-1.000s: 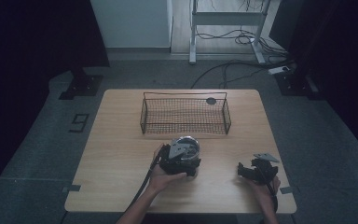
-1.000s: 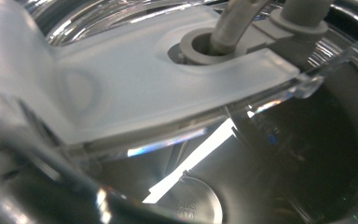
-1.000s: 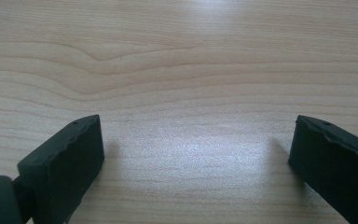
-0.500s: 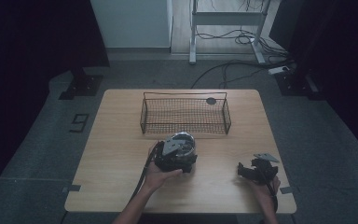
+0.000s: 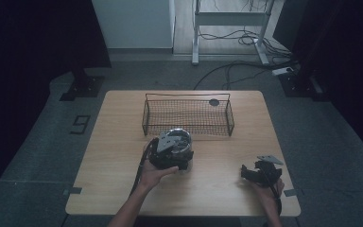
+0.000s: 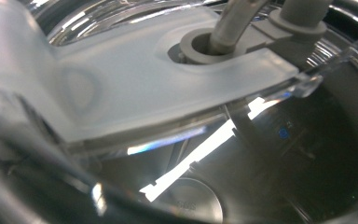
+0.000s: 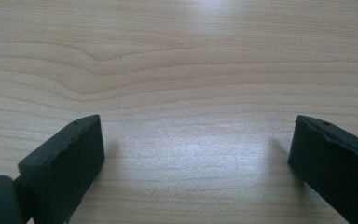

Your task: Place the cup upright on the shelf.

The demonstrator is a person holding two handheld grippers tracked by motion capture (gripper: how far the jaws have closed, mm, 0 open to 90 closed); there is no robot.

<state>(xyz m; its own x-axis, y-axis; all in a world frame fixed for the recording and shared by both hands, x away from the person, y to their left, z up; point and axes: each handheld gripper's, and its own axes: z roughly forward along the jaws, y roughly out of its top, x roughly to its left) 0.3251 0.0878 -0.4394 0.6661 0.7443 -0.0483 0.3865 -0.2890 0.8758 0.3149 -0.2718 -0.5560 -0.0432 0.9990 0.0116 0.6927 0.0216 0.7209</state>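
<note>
A round shiny pot with a glass lid (image 5: 182,138) is at the table's middle, just in front of a wire basket (image 5: 187,116). My left gripper (image 5: 169,152) sits on top of it, held by a hand, and the pot travels with it; its jaws are hidden. In the left gripper view the glass lid (image 6: 279,154) is very close, with a translucent tab (image 6: 135,88) and a metal stem (image 6: 233,23) on it. My right gripper (image 5: 248,173) rests near the front right corner. It is open (image 7: 196,158), with bare wood between the jaws.
The wooden table (image 5: 118,142) has the wire basket across its far middle. A small dark disc (image 5: 214,102) lies beside the basket's far right corner. Cables (image 5: 231,71) and stand legs are on the floor beyond the table.
My left gripper and the shiny pot under it have shifted a little to the left and toward the basket. The right gripper has stayed put.
</note>
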